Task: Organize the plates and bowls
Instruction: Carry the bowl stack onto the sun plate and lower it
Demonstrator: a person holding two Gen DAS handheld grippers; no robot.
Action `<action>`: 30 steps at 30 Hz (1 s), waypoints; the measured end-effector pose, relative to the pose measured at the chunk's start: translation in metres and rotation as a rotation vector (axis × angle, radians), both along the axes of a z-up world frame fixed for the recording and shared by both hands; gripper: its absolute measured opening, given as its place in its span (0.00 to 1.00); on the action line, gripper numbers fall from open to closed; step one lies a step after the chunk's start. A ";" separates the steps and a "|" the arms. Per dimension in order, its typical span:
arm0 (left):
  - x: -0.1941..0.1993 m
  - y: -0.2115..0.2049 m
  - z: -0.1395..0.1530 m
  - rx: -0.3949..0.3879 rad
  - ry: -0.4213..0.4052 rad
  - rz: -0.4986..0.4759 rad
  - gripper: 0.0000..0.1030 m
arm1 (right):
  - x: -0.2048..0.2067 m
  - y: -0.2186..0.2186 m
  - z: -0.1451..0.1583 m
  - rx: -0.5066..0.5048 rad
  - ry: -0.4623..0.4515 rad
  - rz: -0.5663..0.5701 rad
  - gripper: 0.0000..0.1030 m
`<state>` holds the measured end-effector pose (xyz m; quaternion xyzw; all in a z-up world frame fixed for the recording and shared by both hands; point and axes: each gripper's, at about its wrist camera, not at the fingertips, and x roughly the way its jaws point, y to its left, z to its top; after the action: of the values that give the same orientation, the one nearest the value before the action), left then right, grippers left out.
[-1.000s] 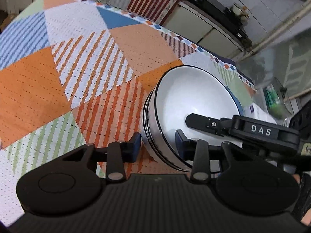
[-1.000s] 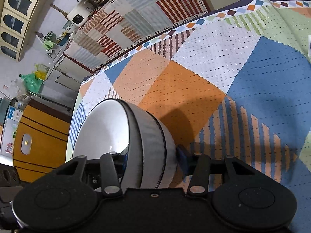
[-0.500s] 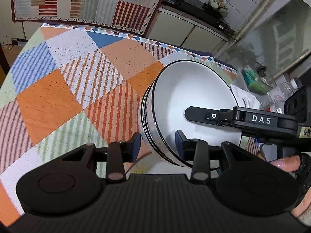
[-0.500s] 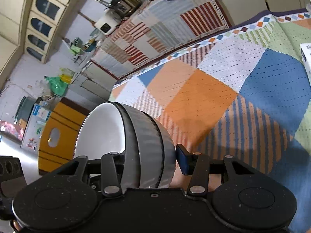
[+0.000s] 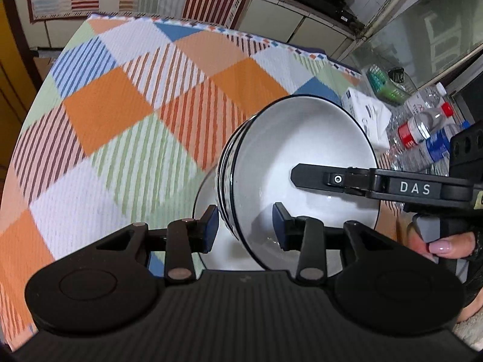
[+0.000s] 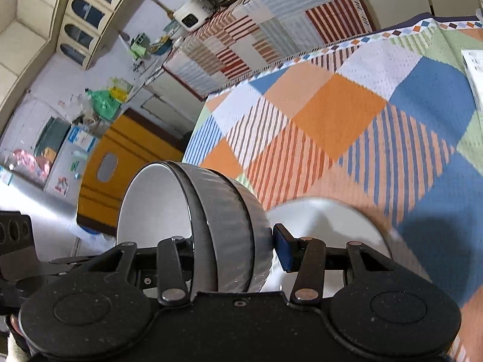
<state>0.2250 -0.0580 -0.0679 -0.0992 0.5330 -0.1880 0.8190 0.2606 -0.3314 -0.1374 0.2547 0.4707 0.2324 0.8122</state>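
Note:
A stack of nested grey bowls with white insides and black rims hangs tilted on its side above the patterned tablecloth. My left gripper is shut on its near rim, one finger inside and one outside. My right gripper is shut on the stack's rim too; the bowls' ribbed grey outside fills the space between its fingers. The right gripper's finger reaches into the bowl in the left wrist view. A white plate lies on the cloth under the stack; it also shows in the left wrist view.
The table carries a checked orange, blue, green and white cloth. A white packet, plastic water bottles and a green basket sit at its right end. Cabinets and a cloth-covered counter stand beyond the far edge.
Both grippers have lifted the bowl stack higher and carried it over the table. The white plate has come into view beneath it.

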 end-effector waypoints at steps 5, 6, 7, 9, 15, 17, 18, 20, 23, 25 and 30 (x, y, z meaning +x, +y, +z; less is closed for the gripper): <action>-0.019 -0.002 -0.013 -0.001 0.022 0.006 0.36 | -0.022 0.001 -0.006 -0.014 0.025 0.015 0.50; -0.022 -0.003 -0.016 -0.001 0.029 0.006 0.36 | -0.026 0.001 -0.009 -0.016 0.032 0.017 0.50; -0.024 -0.004 -0.019 0.001 0.038 0.005 0.36 | -0.028 0.000 -0.012 -0.018 0.041 0.015 0.50; -0.026 -0.007 -0.025 0.005 0.051 -0.001 0.36 | -0.033 -0.001 -0.018 -0.022 0.056 0.014 0.50; -0.020 -0.013 -0.044 0.017 0.085 0.010 0.36 | -0.035 -0.006 -0.038 -0.020 0.115 0.003 0.50; -0.016 -0.014 -0.048 0.019 0.093 0.016 0.36 | -0.033 -0.005 -0.042 -0.026 0.127 0.001 0.50; -0.014 -0.015 -0.050 0.018 0.098 0.016 0.36 | -0.032 -0.005 -0.043 -0.029 0.132 -0.001 0.50; -0.011 -0.016 -0.053 0.017 0.101 0.018 0.36 | -0.030 -0.004 -0.045 -0.045 0.132 0.001 0.50; -0.006 -0.020 -0.052 0.023 0.092 0.014 0.36 | -0.026 -0.007 -0.048 -0.039 0.143 -0.008 0.50; -0.002 -0.021 -0.053 0.021 0.097 0.020 0.36 | -0.023 -0.010 -0.050 -0.030 0.155 -0.021 0.50; 0.002 -0.020 -0.055 0.014 0.091 0.026 0.36 | -0.020 -0.009 -0.051 -0.049 0.154 -0.027 0.51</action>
<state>0.2269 -0.0785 -0.1225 -0.1090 0.5695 -0.1688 0.7970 0.2410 -0.3404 -0.1888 0.2582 0.5340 0.1897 0.7824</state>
